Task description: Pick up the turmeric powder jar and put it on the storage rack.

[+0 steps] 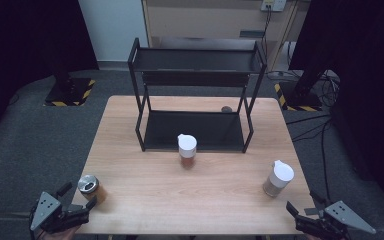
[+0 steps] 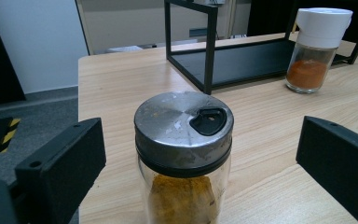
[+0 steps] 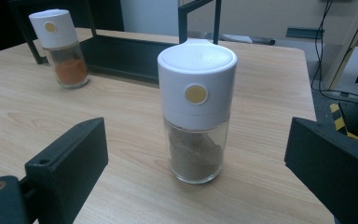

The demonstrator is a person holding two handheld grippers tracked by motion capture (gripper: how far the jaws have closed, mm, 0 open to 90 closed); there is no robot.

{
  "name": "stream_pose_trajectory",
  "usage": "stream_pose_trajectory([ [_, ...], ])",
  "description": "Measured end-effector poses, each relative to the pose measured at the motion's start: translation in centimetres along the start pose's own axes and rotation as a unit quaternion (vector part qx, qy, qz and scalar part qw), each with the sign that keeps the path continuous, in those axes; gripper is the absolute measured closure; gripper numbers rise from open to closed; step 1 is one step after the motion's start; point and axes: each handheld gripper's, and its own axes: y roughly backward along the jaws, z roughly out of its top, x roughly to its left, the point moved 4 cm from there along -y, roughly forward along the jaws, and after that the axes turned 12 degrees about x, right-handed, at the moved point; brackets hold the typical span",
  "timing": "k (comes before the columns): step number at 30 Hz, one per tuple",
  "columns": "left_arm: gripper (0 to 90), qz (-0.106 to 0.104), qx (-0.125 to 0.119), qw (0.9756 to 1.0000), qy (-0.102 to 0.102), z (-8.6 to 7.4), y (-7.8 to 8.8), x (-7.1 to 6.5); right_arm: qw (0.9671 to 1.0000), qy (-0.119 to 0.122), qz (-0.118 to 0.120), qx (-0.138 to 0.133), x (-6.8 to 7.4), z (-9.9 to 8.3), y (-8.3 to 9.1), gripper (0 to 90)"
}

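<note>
Since both spice jars are glass with smooth round walls, they are judged rigid, fairly light, slippery and breakable — best taken across the glass body below the lid, squarely and without much squeeze. The steel-lidded jar of yellow powder [image 2: 183,154] stands at the worktop's near left corner, between the widely spread jaws of the left tool [image 1: 78,196], untouched. The white-capped jar of grey-brown powder [image 3: 196,109] stands near the near right corner, ahead of the right tool [image 1: 304,202] — likewise wide and empty. Both tools are held low and roughly level, aimed inward from the near edge.
</note>
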Motion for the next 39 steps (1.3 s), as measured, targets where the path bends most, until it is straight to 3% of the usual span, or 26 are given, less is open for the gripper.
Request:
stream_pose_trajectory([
  [28,0.3,-0.001,-0.019,0.9997,0.012,-0.2,0.7,0.3,1.0000,-0.003,0.009,-0.002,-0.2,-0.1,0.0,5.8],
  [39,0.2,-0.007,-0.021,0.9997,0.013,1.2,1.4,0.9,0.9999,-0.006,0.011,-0.001,-0.2,-0.1,0.0,5.8],
])
